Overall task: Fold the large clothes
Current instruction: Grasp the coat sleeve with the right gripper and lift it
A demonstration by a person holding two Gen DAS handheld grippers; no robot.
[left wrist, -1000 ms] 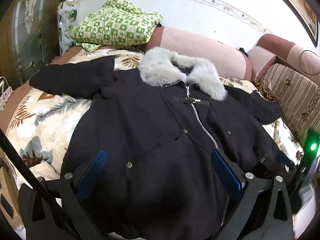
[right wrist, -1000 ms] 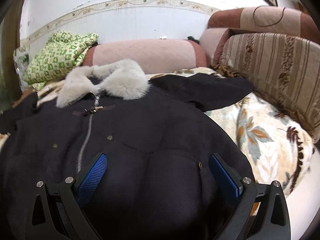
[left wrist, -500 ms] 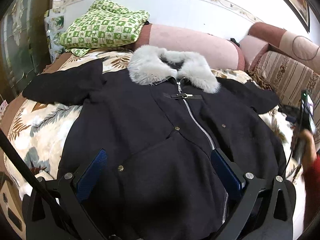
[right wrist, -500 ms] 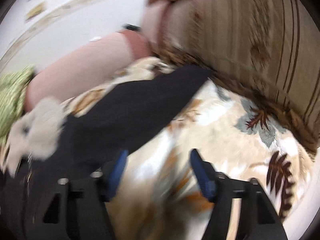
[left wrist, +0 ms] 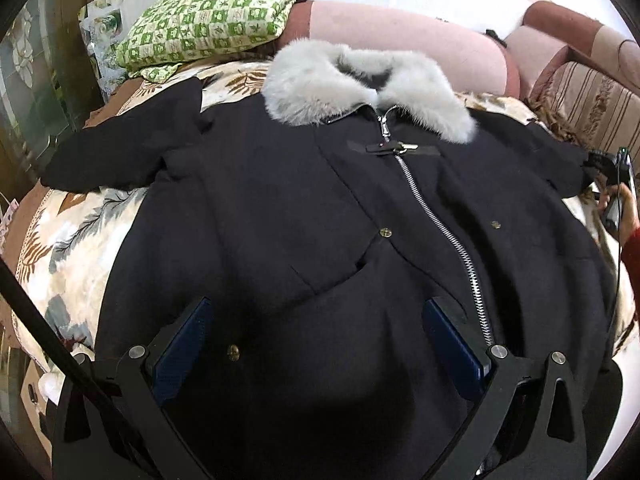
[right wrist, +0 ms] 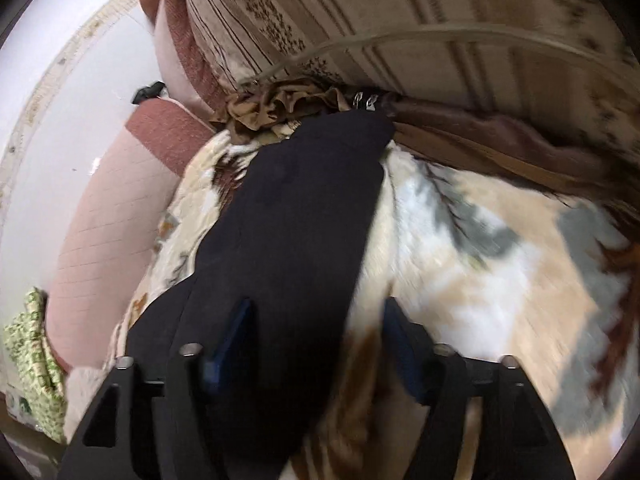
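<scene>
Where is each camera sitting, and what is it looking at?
Left wrist: sits on the left gripper, looks up the black coat toward its fur collar; open fingers show.
Right wrist: sits on the right gripper, looks along the coat's sleeve toward the striped sofa back; open fingers show.
Both see the coat, the leaf-print blanket and the green checked cloth.

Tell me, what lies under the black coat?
Under the black coat lies a cream blanket with leaf print, visible around its edges and beside the sleeve. What is directly beneath the coat's body is covered and cannot be seen.
</scene>
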